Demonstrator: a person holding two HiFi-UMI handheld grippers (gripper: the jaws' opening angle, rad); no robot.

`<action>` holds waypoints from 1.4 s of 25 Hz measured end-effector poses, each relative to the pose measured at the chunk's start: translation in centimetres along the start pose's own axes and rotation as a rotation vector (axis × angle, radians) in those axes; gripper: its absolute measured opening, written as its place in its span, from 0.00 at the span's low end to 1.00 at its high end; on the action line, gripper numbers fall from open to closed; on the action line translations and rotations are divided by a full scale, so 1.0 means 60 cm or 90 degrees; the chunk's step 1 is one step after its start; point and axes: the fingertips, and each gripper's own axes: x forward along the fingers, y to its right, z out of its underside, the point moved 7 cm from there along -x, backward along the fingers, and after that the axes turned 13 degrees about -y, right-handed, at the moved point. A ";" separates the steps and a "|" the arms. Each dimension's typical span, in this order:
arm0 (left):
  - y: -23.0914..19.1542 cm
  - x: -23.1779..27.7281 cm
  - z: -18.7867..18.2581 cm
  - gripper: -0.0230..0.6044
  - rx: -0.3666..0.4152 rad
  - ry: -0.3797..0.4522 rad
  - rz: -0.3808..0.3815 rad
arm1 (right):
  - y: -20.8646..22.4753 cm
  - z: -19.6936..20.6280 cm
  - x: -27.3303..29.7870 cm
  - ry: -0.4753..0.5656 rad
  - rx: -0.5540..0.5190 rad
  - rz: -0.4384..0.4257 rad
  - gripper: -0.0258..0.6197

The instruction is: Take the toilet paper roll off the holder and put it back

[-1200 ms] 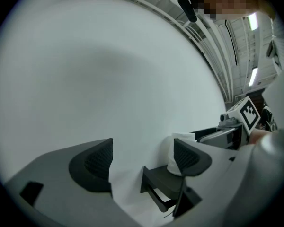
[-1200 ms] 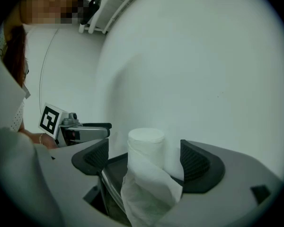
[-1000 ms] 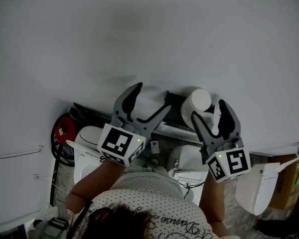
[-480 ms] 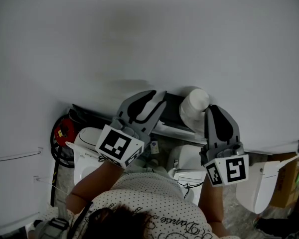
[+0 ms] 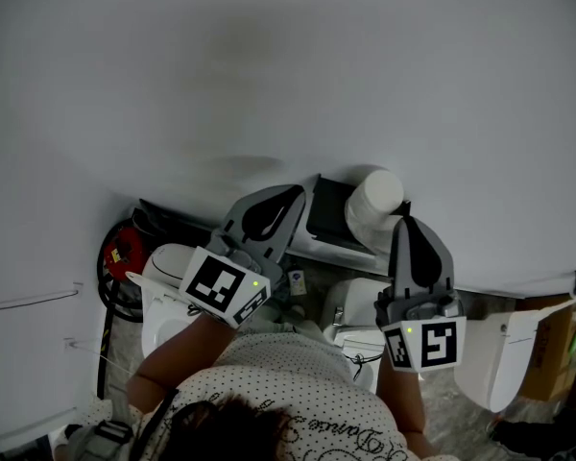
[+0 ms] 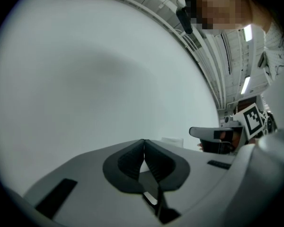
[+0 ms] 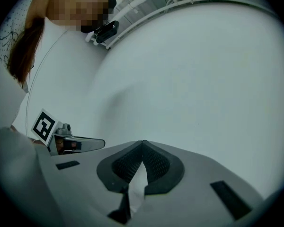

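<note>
Head view: toilet paper roll [image 5: 376, 198] sits on its dark holder [image 5: 328, 207] against the pale wall [image 5: 269, 65]. It lies between my two grippers, much nearer the right one.

Right gripper [image 5: 410, 222]: the tip is just beside the roll's lower right edge. I cannot tell from here whether it touches. The jaws have just been closing and now stand together. In the right gripper view the ribbed pads [image 7: 154, 162] meet at the tip with no roll between them. A pale sliver shows in the slot behind the pads; I cannot make out what it is.

Left gripper [image 5: 296, 196]: the tip is near the holder's left end, apart from the roll. The holder's dark plate lies between this tip and the roll. These jaws have also just been closing. In the left gripper view the pads are pressed together on nothing, with only bare wall ahead. The right gripper shows off to the side in that view.

Both grippers point at the wall, side by side.

Surroundings, lower in the head view: a white toilet [image 5: 165, 267] under the left gripper and a second white fixture [image 5: 360, 305] under the right. A red item [image 5: 125, 248] is at far left and a cardboard box [image 5: 547, 353] at far right. My operator's dotted top [image 5: 298, 392] fills the bottom edge.
</note>
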 end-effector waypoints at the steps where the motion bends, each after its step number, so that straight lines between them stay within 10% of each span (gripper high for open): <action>1: 0.001 -0.001 0.002 0.04 0.001 0.003 -0.003 | -0.003 0.001 -0.001 0.002 -0.003 0.003 0.06; 35: 0.006 -0.007 0.059 0.04 0.043 -0.034 -0.014 | -0.041 0.049 0.012 -0.017 0.006 -0.008 0.06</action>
